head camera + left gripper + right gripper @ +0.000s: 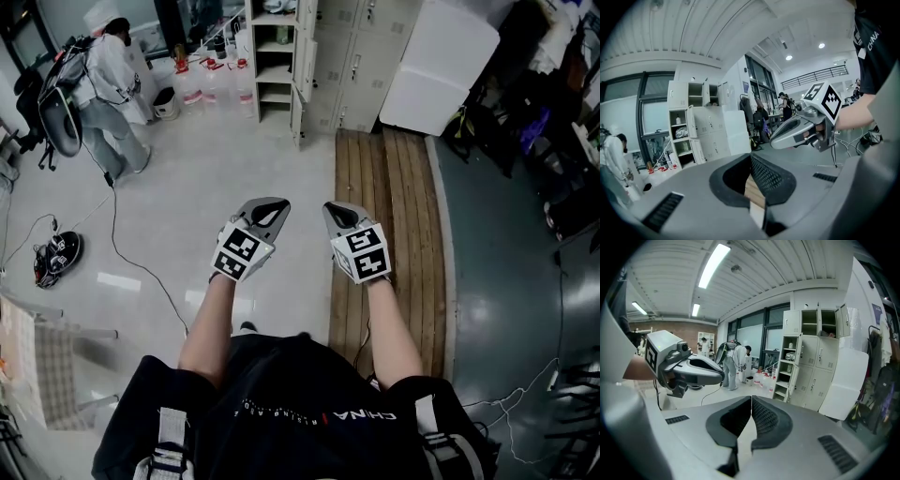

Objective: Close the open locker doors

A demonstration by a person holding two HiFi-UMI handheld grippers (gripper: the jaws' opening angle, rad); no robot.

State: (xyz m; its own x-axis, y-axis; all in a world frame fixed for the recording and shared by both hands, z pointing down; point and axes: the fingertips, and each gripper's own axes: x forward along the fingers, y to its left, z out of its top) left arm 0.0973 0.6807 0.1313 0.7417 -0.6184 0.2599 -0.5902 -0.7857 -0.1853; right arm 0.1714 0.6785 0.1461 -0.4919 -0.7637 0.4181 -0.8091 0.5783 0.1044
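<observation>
A grey locker bank stands against the far wall, some way ahead of me. Its left column stands open, with shelves showing and doors swung out. In the right gripper view two upper doors and a lower door hang open; the left gripper view shows the same open column. My left gripper and right gripper are held side by side at waist height, pointing at the lockers. Both are shut with nothing between the jaws, as seen on the left gripper and the right gripper.
A large white panel leans on the lockers' right side. Wooden boards lie on the floor under my right arm. A person in white stands far left, near water bottles. A cable and a round device lie left.
</observation>
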